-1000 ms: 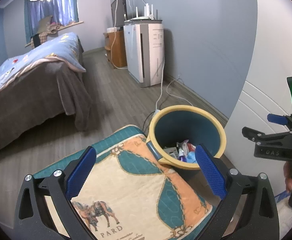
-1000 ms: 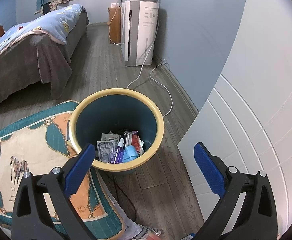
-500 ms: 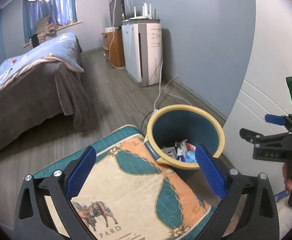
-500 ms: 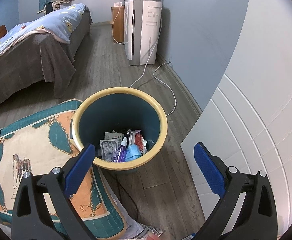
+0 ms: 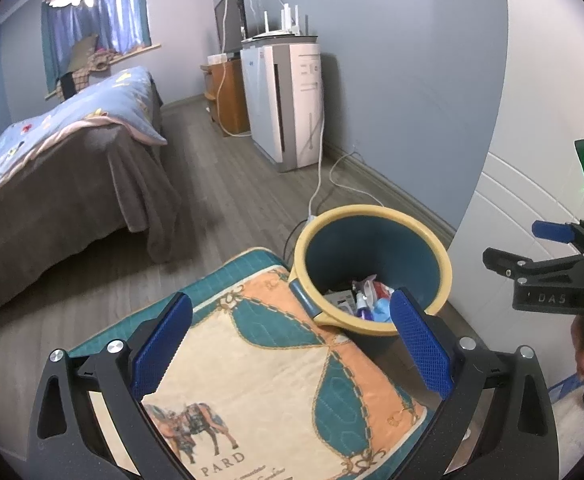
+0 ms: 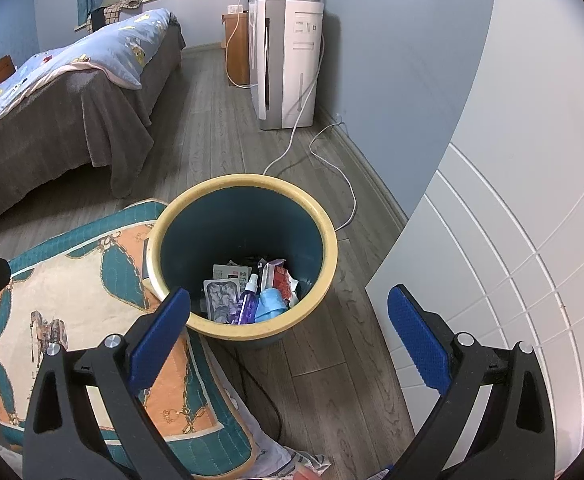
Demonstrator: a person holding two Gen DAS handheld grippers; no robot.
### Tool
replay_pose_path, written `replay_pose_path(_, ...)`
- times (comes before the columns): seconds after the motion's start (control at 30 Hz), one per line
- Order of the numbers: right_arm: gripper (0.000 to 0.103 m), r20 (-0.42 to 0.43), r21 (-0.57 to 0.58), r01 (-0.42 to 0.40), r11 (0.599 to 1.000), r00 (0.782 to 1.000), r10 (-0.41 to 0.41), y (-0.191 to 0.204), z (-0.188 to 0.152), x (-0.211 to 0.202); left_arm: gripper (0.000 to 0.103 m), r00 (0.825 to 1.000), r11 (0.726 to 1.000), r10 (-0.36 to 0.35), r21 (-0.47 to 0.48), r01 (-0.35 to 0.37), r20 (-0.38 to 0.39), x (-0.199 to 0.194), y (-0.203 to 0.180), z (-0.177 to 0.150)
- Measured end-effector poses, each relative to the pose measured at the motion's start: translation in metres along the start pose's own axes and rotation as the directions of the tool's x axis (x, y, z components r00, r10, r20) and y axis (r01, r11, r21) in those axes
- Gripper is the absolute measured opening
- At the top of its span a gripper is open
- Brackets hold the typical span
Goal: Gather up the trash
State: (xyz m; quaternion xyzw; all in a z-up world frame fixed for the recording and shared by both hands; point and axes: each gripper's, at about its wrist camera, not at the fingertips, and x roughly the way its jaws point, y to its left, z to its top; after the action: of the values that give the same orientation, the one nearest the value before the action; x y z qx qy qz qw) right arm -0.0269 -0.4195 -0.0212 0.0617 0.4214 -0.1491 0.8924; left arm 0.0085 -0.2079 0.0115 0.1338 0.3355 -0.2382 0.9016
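The cushion [image 5: 276,380] reads "PARD" under its horse picture, and the right gripper [image 5: 548,276] body reads "DAS".

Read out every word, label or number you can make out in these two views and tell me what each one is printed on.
"PARD": on the horse-print cushion, under the horse; the small line beneath is too blurred to read.
"DAS": raised on the black body of the right gripper, seen from the left wrist view.
Air purifier front markings: too small to read.
Packets in the trash bin: print unreadable.
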Motion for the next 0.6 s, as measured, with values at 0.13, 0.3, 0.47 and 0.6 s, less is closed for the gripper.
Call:
replay_pose_path(0.13,0.097,-0.001,0.000,0.000,1.000,1.000,0.000,-0.0002,0.0000,0.0001,0.098,1.000,1.000,-0.001,-0.001,0.001,-0.002,0.0000,-0.0007,-0.0005)
replay_pose_path(0.3,0.097,-0.002,0.005,0.000,1.000,1.000,0.000,-0.0003,-0.0004,0.0009,0.098,1.000,1.000,0.005,0.002,-0.005,0.000,0.0002,-0.0022,0.0002)
replay_pose_path(0.47,0.097,-0.006,0.008,0.000,1.000,1.000,0.000,0.0008,-0.0023,0.0015,0.098,1.000,1.000,0.006,0.004,-0.006,0.001,0.0004,-0.0042,0.0000)
replay_pose_path(0.6,0.097,-0.010,0.012,0.001,1.000,1.000,-0.001,0.0009,-0.0028,0.0019,0.098,1.000,1.000,0.007,0.014,-0.007,-0.008,0.0015,-0.0041,-0.0009)
